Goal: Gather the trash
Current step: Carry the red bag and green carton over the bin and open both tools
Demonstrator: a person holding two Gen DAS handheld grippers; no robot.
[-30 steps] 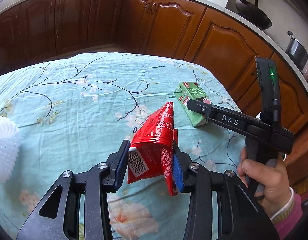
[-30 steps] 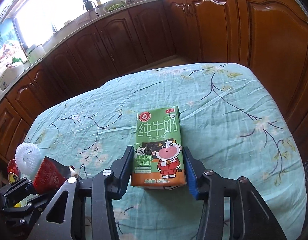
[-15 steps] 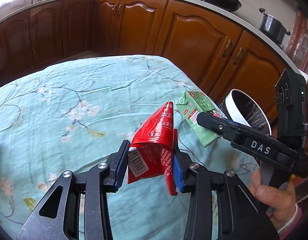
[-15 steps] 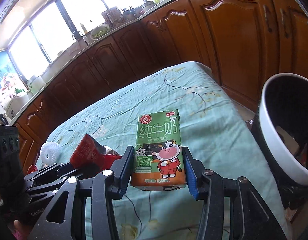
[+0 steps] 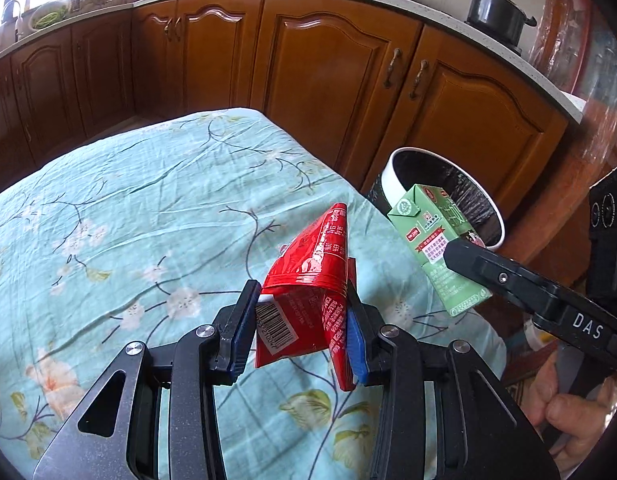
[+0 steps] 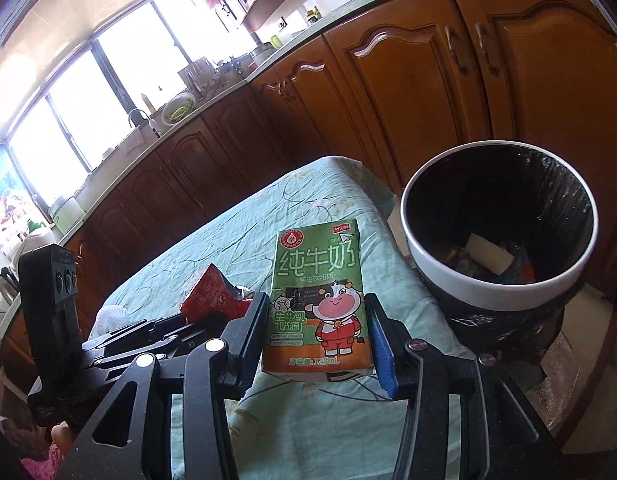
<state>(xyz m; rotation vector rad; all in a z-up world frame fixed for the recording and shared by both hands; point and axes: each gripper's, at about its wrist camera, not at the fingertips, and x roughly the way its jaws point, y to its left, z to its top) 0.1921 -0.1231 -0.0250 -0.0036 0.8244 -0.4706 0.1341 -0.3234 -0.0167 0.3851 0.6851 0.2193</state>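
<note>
My left gripper (image 5: 300, 320) is shut on a red snack wrapper (image 5: 308, 280) and holds it above the table near its right edge. My right gripper (image 6: 318, 336) is shut on a green milk carton (image 6: 318, 300), also seen in the left wrist view (image 5: 432, 240), held at the table's edge. A white-rimmed trash bin (image 6: 500, 296) with a black liner stands on the floor just right of the table, some trash inside. The bin also shows in the left wrist view (image 5: 392, 172), behind the carton. The left gripper and wrapper (image 6: 216, 296) show left of the carton.
The table has a teal floral cloth (image 5: 148, 220). A white foam net (image 6: 112, 316) lies on the table behind the left gripper. Brown wooden kitchen cabinets (image 5: 328, 80) stand close behind the table and the bin.
Both grippers have swung right with their loads, from over the table's middle to its right edge. The trash bin has come into view, now close beside the carton.
</note>
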